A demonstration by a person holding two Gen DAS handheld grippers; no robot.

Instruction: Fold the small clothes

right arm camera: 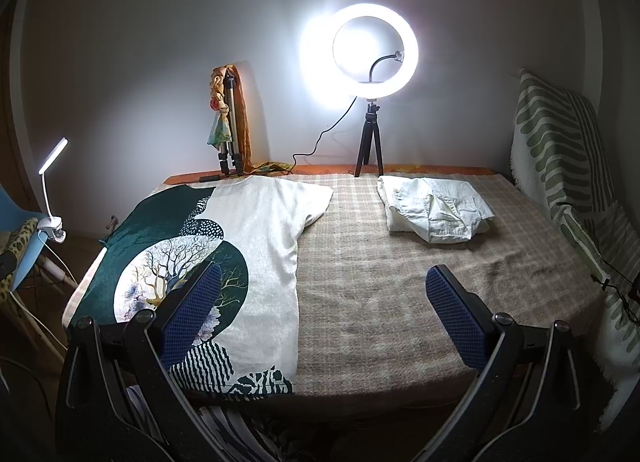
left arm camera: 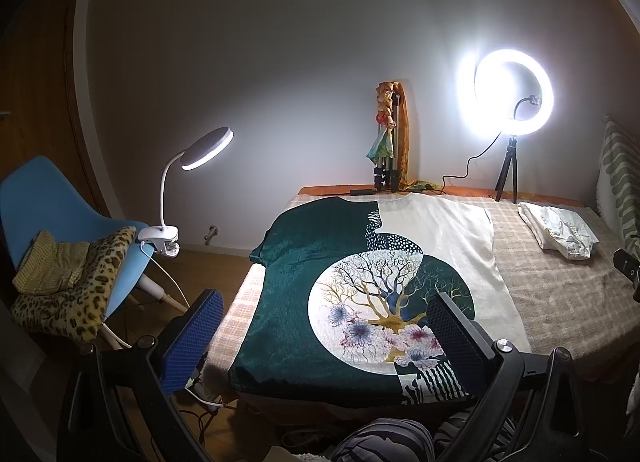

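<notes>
I am in a room of a home, lit for filming: a ring light (right arm camera: 376,50) on a small tripod stands by the plain wall. A checked blanket (right arm camera: 400,262) covers the surface, and a blue chair (left arm camera: 48,202) holds a leopard-print cushion (left arm camera: 80,290) and a clip lamp (left arm camera: 192,174) above the wooden floor (left arm camera: 216,266).

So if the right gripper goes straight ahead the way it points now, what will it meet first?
Probably the bare checked blanket: the open right gripper looks slightly down over it, with nothing between the fingers. The folded white clothes lie further and to the right, the T-shirt to the left. Depth is unclear.
</notes>
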